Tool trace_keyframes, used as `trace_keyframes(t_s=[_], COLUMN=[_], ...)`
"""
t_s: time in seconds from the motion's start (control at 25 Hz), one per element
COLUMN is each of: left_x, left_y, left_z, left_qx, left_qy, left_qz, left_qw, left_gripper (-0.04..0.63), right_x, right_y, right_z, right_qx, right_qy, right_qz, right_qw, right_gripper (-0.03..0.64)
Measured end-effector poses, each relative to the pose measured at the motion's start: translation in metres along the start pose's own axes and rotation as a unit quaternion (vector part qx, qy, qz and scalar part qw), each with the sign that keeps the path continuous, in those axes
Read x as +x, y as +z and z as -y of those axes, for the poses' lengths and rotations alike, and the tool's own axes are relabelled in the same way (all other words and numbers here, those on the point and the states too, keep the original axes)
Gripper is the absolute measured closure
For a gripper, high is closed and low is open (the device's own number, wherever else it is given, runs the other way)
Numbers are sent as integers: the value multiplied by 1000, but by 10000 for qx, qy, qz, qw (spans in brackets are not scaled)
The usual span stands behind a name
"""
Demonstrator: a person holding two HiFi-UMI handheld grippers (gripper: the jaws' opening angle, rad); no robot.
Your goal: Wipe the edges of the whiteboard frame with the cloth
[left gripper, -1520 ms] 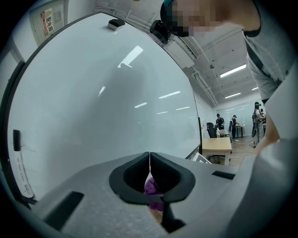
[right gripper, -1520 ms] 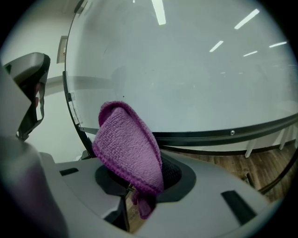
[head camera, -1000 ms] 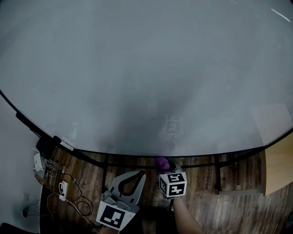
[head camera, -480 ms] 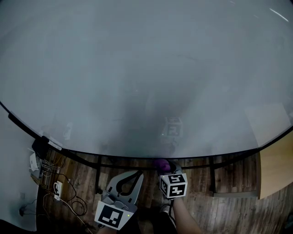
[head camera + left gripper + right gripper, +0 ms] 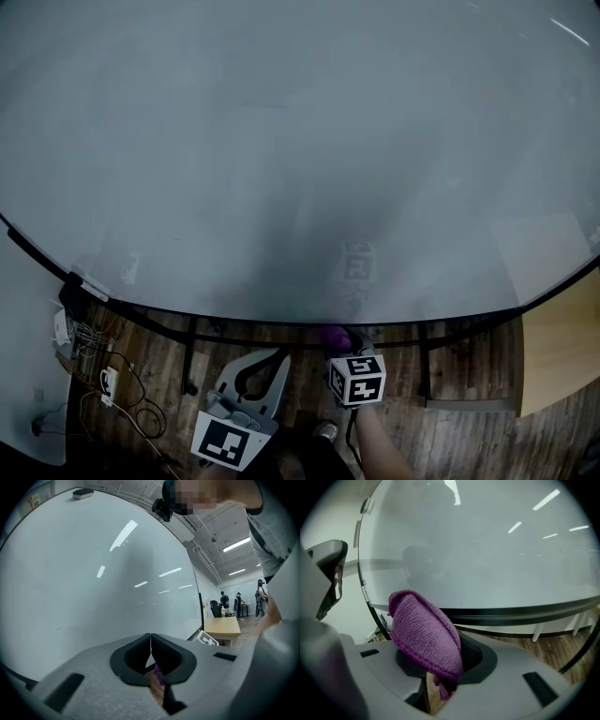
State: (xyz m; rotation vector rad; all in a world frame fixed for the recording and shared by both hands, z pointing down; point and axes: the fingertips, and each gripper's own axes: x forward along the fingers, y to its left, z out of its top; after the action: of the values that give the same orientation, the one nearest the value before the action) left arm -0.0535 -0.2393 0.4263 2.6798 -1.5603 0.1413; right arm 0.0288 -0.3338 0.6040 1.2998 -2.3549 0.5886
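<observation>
1. A large whiteboard is filling most of the head view. Its dark frame is curving along the near edge above a wooden floor.
2. The right gripper is clamping its jaws on a folded purple cloth. The cloth is sitting right at the bottom rail, though I cannot tell whether it is touching.
3. The left gripper is hanging just left of it, jaws pressed together on nothing.
4. Farther out, cables are trailing on the floor at left, and a wooden bench is showing at right.
5. Judging by position, the wiping is going along the bottom rail near its middle. Nothing is showing which stretches are clean, so most of the frame is probably remaining.
</observation>
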Motion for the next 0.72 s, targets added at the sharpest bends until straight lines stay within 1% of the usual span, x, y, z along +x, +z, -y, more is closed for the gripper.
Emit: trace_keyframes(t_s=[0.4, 0.72], left_x=[6, 6], left_y=[3, 2], left_z=[19, 21], left_qx=[19, -18], left_qy=[237, 144], left_qz=[-3, -28], left_qw=[9997, 9999], left_gripper=[575, 575], right_x=[-12, -17], right_y=[-4, -5], right_z=[31, 36], right_qx=[19, 80], right_qy=[21, -105], right_qz=[-49, -63], right_qw=[10000, 9999], right_gripper=[502, 502])
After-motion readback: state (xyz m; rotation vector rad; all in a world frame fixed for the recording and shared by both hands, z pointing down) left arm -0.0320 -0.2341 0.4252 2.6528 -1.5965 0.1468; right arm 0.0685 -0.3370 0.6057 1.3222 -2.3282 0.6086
